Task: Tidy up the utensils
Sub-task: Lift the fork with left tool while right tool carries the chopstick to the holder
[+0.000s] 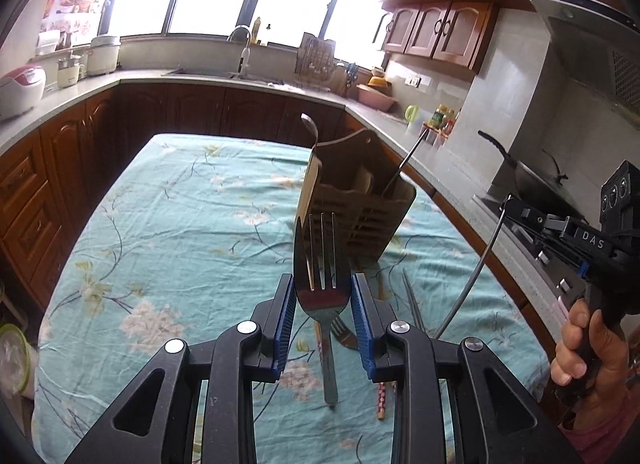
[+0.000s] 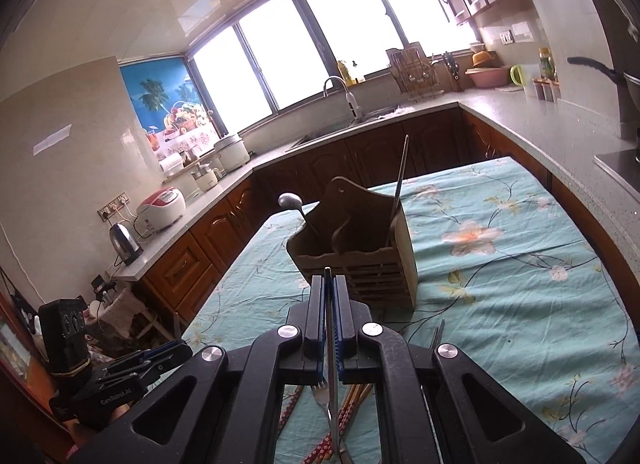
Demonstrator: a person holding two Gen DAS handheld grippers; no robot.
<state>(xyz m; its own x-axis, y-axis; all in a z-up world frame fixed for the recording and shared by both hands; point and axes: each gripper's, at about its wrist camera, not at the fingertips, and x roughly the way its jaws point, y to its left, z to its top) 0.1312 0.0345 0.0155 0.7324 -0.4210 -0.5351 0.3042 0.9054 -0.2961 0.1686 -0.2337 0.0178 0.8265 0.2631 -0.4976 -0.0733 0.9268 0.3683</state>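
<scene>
Your left gripper (image 1: 323, 296) was narrowed on a fork (image 1: 320, 264), its blue pads (image 1: 285, 320) pinching the broad neck so the tines stood up ahead of the fingers and the handle hung down free. That hold looked chosen for dropping it handle-first into a slot.

Your right gripper (image 2: 329, 296) was clamped almost fully closed on a thin metal utensil (image 2: 330, 364), seen edge-on, its lower end trailing under the jaws. From the left wrist view the same thin rod (image 1: 476, 268) curved away below that gripper, with your hand (image 1: 584, 348) wrapped round the grip. Which kind of utensil it was, you could not tell from either view.

Just ahead of both grippers stood the wooden holder (image 1: 356, 200), upright on the floral tablecloth (image 1: 160, 224), its dividers making separate compartments. A spoon (image 2: 289, 200) leaned out of the left compartment, bowl up; a slim metal rod (image 2: 400, 180) stood in the right. Sorting by type seemed the reason for that spacing.

On the cloth beneath the grippers lay what remained: red-patterned chopsticks (image 2: 356, 396), another fork (image 1: 343, 332) and a pair of metal chopsticks (image 1: 412, 304). Judged from this, the job was partway through, both hands loaded and poised short of the holder.
</scene>
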